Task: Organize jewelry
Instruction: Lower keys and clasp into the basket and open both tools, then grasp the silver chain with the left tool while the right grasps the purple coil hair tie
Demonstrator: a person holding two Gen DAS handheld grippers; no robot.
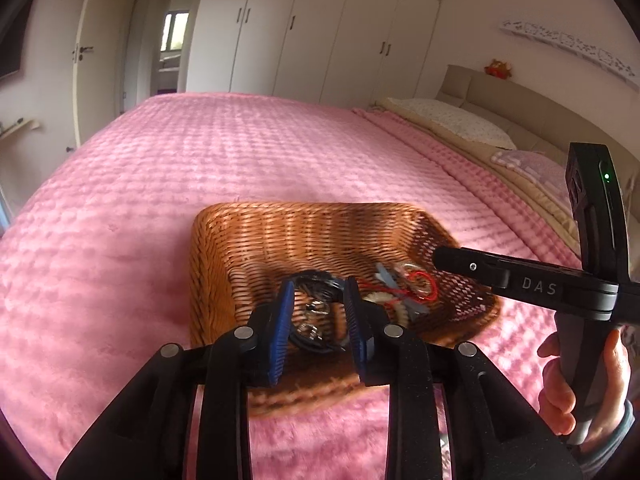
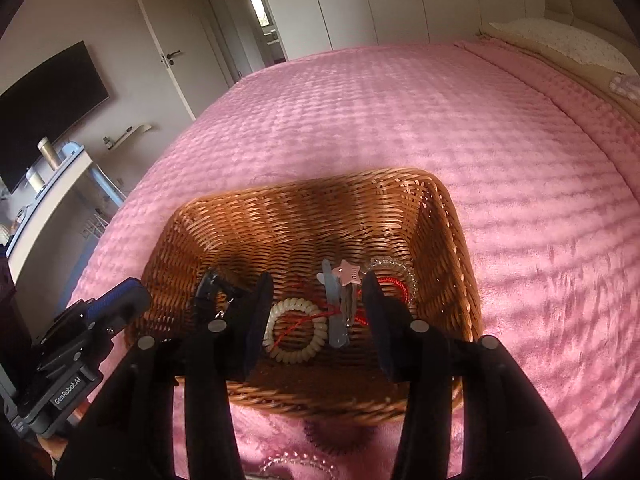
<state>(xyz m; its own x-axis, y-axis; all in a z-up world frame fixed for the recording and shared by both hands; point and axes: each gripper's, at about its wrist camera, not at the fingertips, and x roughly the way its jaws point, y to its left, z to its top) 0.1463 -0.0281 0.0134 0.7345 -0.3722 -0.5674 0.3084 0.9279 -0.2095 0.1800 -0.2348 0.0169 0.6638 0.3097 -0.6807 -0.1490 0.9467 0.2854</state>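
Two coil hair ties [image 2: 295, 330], wicker basket [image 2: 312, 204]

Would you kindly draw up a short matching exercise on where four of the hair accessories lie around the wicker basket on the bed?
Things:
1. cream spiral hair tie
2. star hair clip
3. maroon spiral hair tie
4. clear spiral hair tie

Places:
A. on the pink blanket, outside the basket
B. basket floor, nearer its left wall
C. inside, far right
D. inside, atop the long clips

Pairs: 1-B, 2-D, 3-A, 4-C
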